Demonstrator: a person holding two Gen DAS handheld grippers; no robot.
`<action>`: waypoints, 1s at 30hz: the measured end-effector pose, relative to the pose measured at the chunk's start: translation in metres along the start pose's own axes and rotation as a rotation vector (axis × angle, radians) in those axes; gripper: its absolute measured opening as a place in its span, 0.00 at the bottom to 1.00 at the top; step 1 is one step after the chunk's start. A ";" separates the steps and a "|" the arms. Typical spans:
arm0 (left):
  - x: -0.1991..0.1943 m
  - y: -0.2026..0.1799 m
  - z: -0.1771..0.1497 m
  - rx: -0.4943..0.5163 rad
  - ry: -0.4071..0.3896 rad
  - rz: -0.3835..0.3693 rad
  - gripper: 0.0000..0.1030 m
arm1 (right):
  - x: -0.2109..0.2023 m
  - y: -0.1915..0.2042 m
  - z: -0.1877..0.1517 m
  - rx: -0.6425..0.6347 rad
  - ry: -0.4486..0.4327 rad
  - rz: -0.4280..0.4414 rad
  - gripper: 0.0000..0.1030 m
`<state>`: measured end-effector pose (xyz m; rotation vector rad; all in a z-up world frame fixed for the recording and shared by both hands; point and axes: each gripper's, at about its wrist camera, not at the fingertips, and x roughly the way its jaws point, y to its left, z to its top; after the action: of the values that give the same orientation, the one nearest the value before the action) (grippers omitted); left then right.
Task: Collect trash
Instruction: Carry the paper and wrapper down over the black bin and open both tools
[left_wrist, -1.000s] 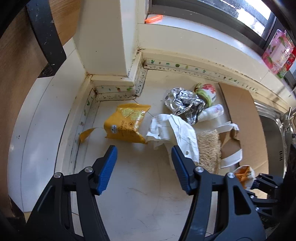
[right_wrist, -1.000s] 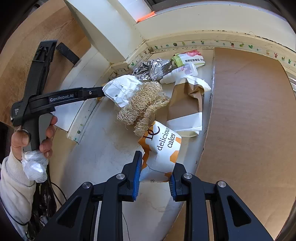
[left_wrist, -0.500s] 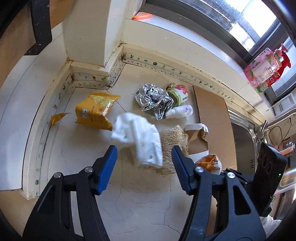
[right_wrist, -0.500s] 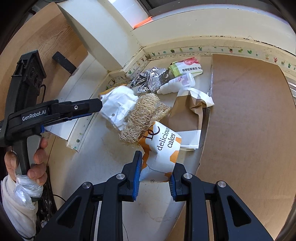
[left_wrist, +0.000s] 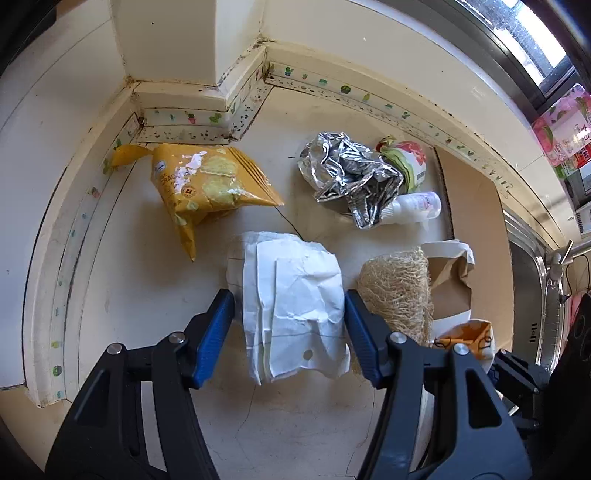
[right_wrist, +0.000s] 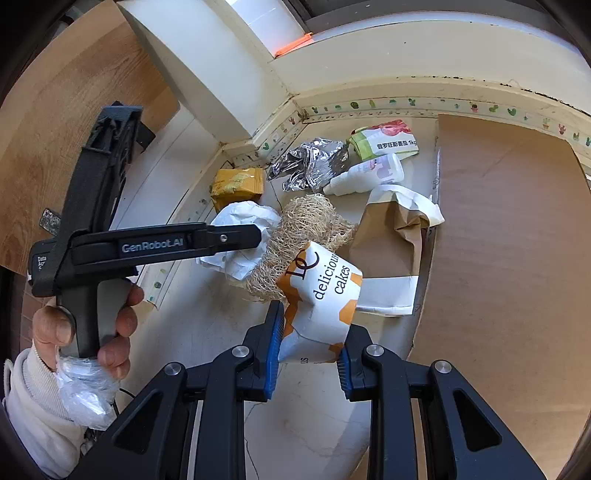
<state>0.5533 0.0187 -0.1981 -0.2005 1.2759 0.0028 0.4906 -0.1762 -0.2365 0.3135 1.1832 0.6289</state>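
1. While I look down the left hand-held gripper (left_wrist: 289, 332), the crumpled white paper (left_wrist: 295, 302) lies on the worktop (left_wrist: 147, 295) between its blue pads; its right edge meets the right pad, a gap shows at the left one, so I read it as released, not clamping.
2. At my right hand-held gripper (right_wrist: 308, 349), the pads are clenched on the orange-and-white cake wrapper (right_wrist: 321, 295), which stands up out of the jaws.
3. Just beside the white paper sits a loofah scrubber (left_wrist: 397, 291), touching the paper in the right wrist view, with a brown paper bag (right_wrist: 391, 240) past it.
4. Farther back, near the wall corner, lie a yellow chip bag (left_wrist: 207, 184), a crushed foil wad (left_wrist: 351, 177), a small white bottle (left_wrist: 413, 208) and a green-and-red packet (right_wrist: 384, 142).
5. A cardboard sheet (right_wrist: 509, 240) covers the worktop's right side.
6. My hand (right_wrist: 85, 325) grips the left tool's handle.
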 end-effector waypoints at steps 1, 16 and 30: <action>0.003 -0.001 0.000 0.005 -0.001 0.006 0.56 | 0.000 0.000 -0.001 0.001 0.000 0.001 0.25; -0.058 -0.025 -0.054 0.106 -0.112 0.016 0.37 | -0.026 0.011 -0.022 0.021 -0.034 -0.008 0.25; -0.174 0.002 -0.229 0.169 -0.184 -0.062 0.38 | -0.089 0.104 -0.138 0.024 -0.103 -0.067 0.25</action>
<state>0.2846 0.0051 -0.0966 -0.0916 1.0797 -0.1365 0.3113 -0.1605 -0.1625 0.3212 1.0986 0.5348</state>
